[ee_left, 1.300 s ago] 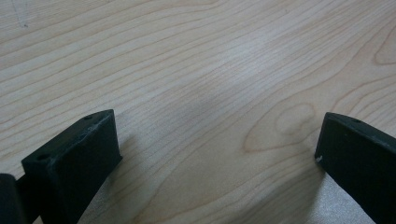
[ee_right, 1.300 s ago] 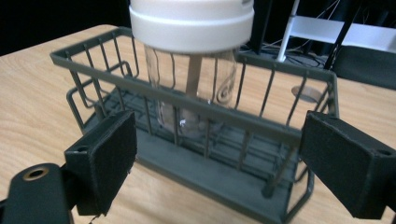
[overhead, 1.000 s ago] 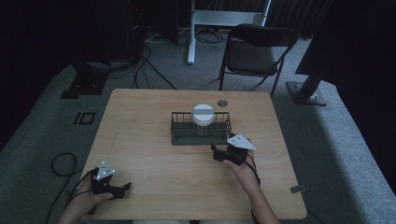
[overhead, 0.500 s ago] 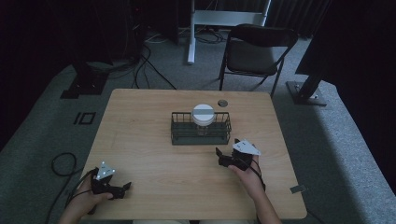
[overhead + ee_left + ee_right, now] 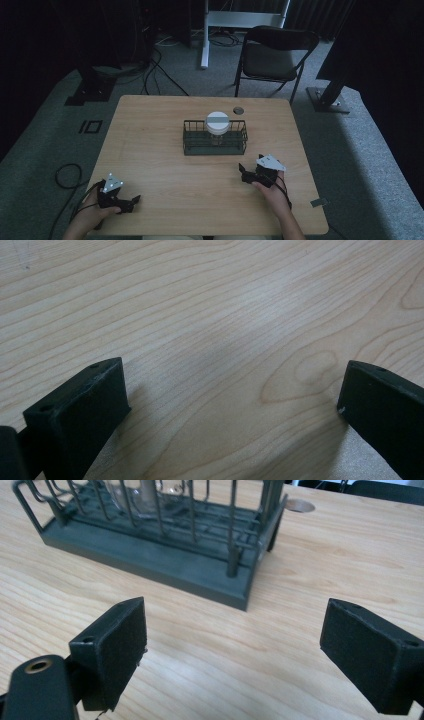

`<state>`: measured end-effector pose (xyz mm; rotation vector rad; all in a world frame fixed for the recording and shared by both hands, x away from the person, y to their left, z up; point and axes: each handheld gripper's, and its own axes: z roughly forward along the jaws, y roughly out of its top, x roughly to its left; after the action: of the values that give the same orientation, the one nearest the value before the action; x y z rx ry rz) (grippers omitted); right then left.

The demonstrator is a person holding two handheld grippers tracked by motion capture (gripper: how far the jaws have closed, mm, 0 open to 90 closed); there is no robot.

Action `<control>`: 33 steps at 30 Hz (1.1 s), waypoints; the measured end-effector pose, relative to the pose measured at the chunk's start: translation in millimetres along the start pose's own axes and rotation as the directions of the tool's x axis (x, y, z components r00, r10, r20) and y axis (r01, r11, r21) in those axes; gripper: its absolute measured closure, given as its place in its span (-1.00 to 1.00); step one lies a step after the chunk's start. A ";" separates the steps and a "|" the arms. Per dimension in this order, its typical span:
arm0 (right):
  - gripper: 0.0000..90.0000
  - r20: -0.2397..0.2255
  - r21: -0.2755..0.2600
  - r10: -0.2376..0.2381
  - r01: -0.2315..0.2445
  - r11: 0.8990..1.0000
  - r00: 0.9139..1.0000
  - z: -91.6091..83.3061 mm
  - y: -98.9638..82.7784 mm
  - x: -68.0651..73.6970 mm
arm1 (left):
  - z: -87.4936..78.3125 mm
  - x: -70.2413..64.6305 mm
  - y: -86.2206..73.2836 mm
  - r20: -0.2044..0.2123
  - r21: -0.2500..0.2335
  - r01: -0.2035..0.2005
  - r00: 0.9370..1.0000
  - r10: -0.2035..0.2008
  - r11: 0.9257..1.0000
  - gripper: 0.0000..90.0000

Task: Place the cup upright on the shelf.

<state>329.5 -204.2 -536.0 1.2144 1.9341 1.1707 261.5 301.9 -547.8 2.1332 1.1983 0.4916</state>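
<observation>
A glass jar [image 5: 217, 131] with a white lid [image 5: 217, 120] stands upright inside a dark wire rack [image 5: 192, 144], in the rack's middle part. This rack sits just ahead of the right gripper [image 5: 246, 174], slightly to that gripper's left, with a strip of bare wood between them. In the right gripper view the rack's [image 5: 150, 560] near corner lies straight ahead between the two jaws, and the clear base of the jar [image 5: 145, 492] shows through the wires at the far end of that view.

The right gripper [image 5: 235, 645] has its jaws spread wide with nothing between them but tabletop; it touches neither the rack nor the jar. The person's right hand [image 5: 270, 187] holds it from behind, low over the table [image 5: 150, 120].

Beyond the rack, farther from the right gripper, a small round hole [image 5: 238, 110] is set in the tabletop; it also appears past the rack's far corner in the right gripper view [image 5: 299, 505].

The left gripper [image 5: 131, 202] is well apart from the rack, off to the right gripper's left and closer to the person, near the table's front edge. Its jaws [image 5: 232, 405] also stand spread wide, empty, over bare wood grain. The left hand [image 5: 95, 210] grips it from behind.

Past the table's far edge stands a dark folding chair [image 5: 272, 57] on the grey floor.
</observation>
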 end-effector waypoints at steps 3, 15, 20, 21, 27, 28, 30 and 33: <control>-0.75 0.006 0.009 0.001 -0.001 1.000 1.000 -1.4 -3.7 -2.5 | 0.0 -0.1 0.0 0.000 0.000 0.001 1.000 -0.001 1.000 -1.00; -0.75 0.047 0.036 0.019 -0.020 0.999 0.999 -7.9 -13.9 -15.3 | 0.0 -0.1 0.0 0.000 0.000 0.001 1.000 -0.001 1.000 -1.00; -0.75 0.058 0.066 0.027 -0.031 0.997 0.998 -10.5 -15.8 -21.1 | 0.0 -0.1 0.0 0.000 0.000 0.001 1.000 -0.001 1.000 -1.00; -0.75 0.061 0.072 0.024 -0.028 0.997 0.998 -11.1 -16.2 -22.4 | 0.0 0.0 0.0 0.000 0.000 0.000 1.000 0.000 1.000 -1.00; -0.75 0.072 0.102 0.037 -0.044 0.994 0.997 -13.7 -18.3 -30.4 | 0.0 0.0 0.0 0.000 0.000 0.000 1.000 0.000 1.000 -1.00; -0.75 0.073 0.110 0.039 -0.047 0.993 0.997 -13.9 -18.6 -31.6 | 0.0 0.0 0.0 0.000 0.000 0.000 1.000 0.000 1.000 -1.00; -0.75 0.067 0.124 0.040 -0.049 0.991 0.997 -14.4 -19.2 -33.7 | 0.0 0.0 0.0 0.000 0.000 0.001 1.000 -0.001 1.000 -1.00; -0.75 0.038 0.150 0.049 -0.054 0.987 0.998 -14.1 -19.7 -36.6 | 0.0 -0.1 0.0 0.000 0.000 0.001 1.000 -0.001 1.000 -1.00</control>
<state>325.7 -246.6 -546.6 1.3614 2.0065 1.0372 261.5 301.9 -547.8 2.1319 1.1998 0.4916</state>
